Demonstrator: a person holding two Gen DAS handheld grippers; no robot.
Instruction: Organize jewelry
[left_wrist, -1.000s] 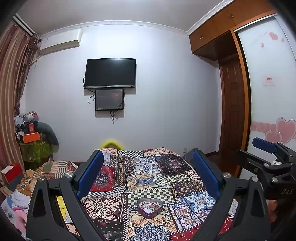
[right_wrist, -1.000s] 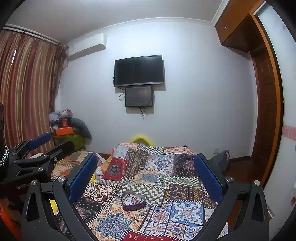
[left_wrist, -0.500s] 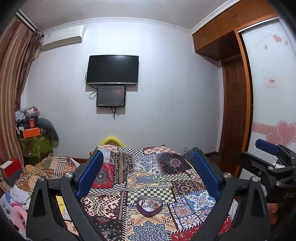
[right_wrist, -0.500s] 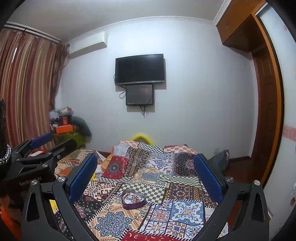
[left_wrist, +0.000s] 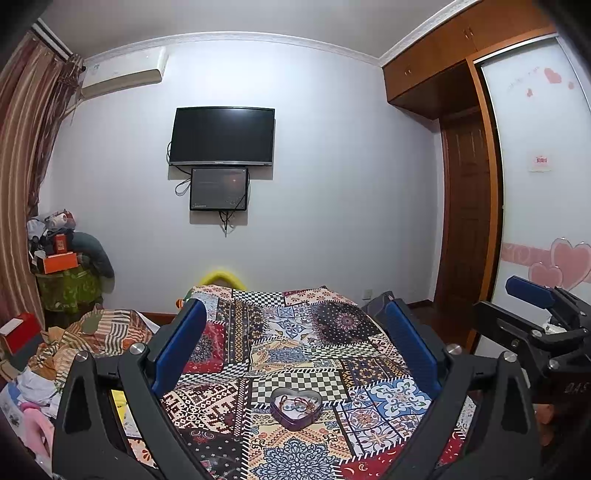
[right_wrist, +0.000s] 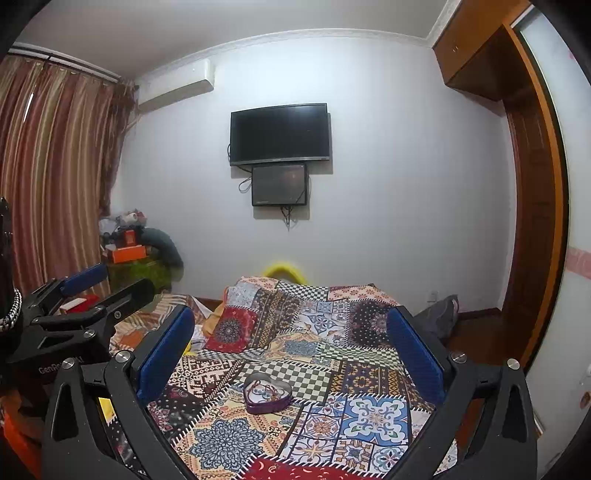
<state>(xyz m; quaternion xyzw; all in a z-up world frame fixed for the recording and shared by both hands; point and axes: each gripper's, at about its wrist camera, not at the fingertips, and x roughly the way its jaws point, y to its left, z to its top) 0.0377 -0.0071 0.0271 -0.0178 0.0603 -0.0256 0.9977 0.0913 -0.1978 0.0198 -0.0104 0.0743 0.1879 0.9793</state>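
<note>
Left wrist view is showing me a bedroom: a patchwork bedspread (left_wrist: 295, 332) is filling the lower middle, and a dark wall-mounted television (left_wrist: 221, 136) is hanging at twelve o'clock above a smaller screen (left_wrist: 218, 189). A wooden wardrobe (left_wrist: 465, 229) is standing at three o'clock, striped curtains (left_wrist: 22, 177) are hanging at nine o'clock, and a heap of clothes (left_wrist: 92, 332) is lying at eight o'clock beside the bed. I am holding the left gripper (left_wrist: 291, 343) spread wide with nothing between its blue pads, and the right gripper (right_wrist: 291, 343) is likewise gaping wide and carrying nothing; each is showing at the other's edge of view. Both are hovering above the bed, apart from the heart-shaped tin (left_wrist: 295, 408), which is sitting open on the spread at six o'clock between the fingers. Inside it, the jewelry (left_wrist: 297, 404) is lying in a small tangle of beads and cords; I cannot tell the separate pieces.
</note>
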